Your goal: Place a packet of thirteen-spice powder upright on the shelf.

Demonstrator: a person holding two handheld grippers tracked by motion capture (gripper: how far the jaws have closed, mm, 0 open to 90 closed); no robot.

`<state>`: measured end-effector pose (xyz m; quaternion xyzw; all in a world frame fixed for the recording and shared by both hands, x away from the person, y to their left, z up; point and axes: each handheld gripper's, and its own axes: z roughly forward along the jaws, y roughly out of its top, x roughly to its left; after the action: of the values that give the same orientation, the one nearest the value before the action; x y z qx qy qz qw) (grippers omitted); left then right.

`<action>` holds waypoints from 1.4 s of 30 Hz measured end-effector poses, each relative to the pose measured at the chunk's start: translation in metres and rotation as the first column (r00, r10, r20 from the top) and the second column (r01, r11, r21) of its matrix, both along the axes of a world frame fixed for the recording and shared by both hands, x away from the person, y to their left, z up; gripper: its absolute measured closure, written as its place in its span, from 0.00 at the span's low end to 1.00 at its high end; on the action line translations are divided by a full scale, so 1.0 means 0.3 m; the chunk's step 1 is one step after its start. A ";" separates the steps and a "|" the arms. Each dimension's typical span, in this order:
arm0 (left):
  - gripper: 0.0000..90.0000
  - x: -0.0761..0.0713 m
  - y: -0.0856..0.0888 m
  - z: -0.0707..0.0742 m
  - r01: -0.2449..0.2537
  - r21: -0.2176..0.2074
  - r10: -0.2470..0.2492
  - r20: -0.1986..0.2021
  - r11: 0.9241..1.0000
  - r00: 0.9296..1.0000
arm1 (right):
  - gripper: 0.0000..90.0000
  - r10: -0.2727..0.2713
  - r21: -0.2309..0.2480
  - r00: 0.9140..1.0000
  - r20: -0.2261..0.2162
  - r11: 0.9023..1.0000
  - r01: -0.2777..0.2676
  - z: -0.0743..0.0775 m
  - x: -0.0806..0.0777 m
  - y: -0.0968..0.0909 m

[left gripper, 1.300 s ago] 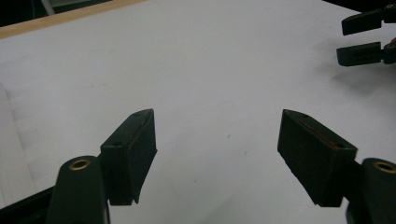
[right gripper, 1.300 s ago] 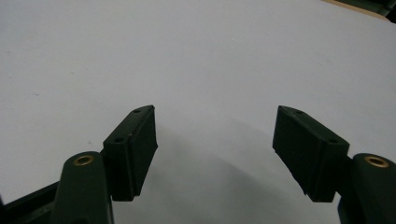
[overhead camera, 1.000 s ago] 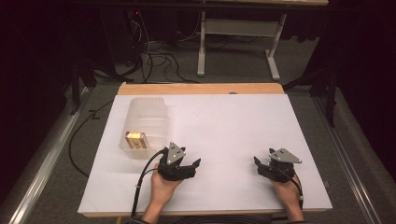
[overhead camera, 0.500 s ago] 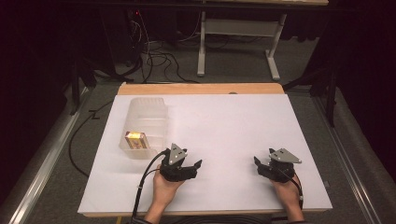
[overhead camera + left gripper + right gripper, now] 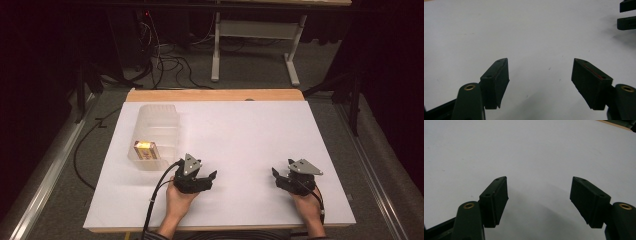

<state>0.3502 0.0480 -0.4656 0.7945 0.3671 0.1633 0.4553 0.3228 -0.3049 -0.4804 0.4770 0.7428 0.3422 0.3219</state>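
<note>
Both hands on matte white table (image 5: 240, 130). Left gripper (image 5: 207, 181) and right gripper (image 5: 276, 176): jaws apart, empty. Clear plastic bin (image 5: 155, 127) holds small yellowish box (image 5: 145, 150), maybe cardboard.

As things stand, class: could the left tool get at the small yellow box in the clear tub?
Probably yes. The left tool is open, holding nothing, and sits close to the tub, which is open-topped, with bare table between them and the yellow box.
</note>
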 end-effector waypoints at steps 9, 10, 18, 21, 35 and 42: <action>0.34 0.013 -0.009 -0.015 -0.013 -0.003 0.013 0.002 1.000 1.000 | 0.34 0.000 0.000 1.000 0.000 1.000 0.000 0.000 0.000 0.000; 0.34 0.014 -0.010 -0.016 -0.014 -0.002 0.014 0.003 1.000 1.000 | 0.34 0.000 0.000 1.000 0.000 1.000 0.000 0.000 0.000 0.000; 0.34 0.025 -0.017 -0.028 -0.025 -0.003 0.025 0.009 1.000 1.000 | 0.34 0.000 0.000 1.000 0.000 1.000 0.000 0.000 0.000 0.000; 0.34 0.031 -0.020 -0.035 -0.030 -0.001 0.030 0.008 1.000 1.000 | 0.34 0.000 0.000 1.000 0.000 1.000 0.000 0.000 0.000 0.000; 0.35 0.043 -0.033 -0.053 -0.040 0.002 0.040 0.013 0.999 0.999 | 0.34 0.001 -0.002 1.000 0.000 1.000 -0.001 0.000 0.000 0.000; 0.35 0.034 -0.039 -0.055 -0.041 0.017 0.040 0.039 0.999 0.998 | 0.34 0.001 -0.002 1.000 0.001 1.000 -0.001 0.000 0.000 0.000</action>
<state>0.3603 0.0361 -0.4820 0.7876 0.3729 0.1909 0.4520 0.3227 -0.3048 -0.4804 0.4761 0.7434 0.3417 0.3225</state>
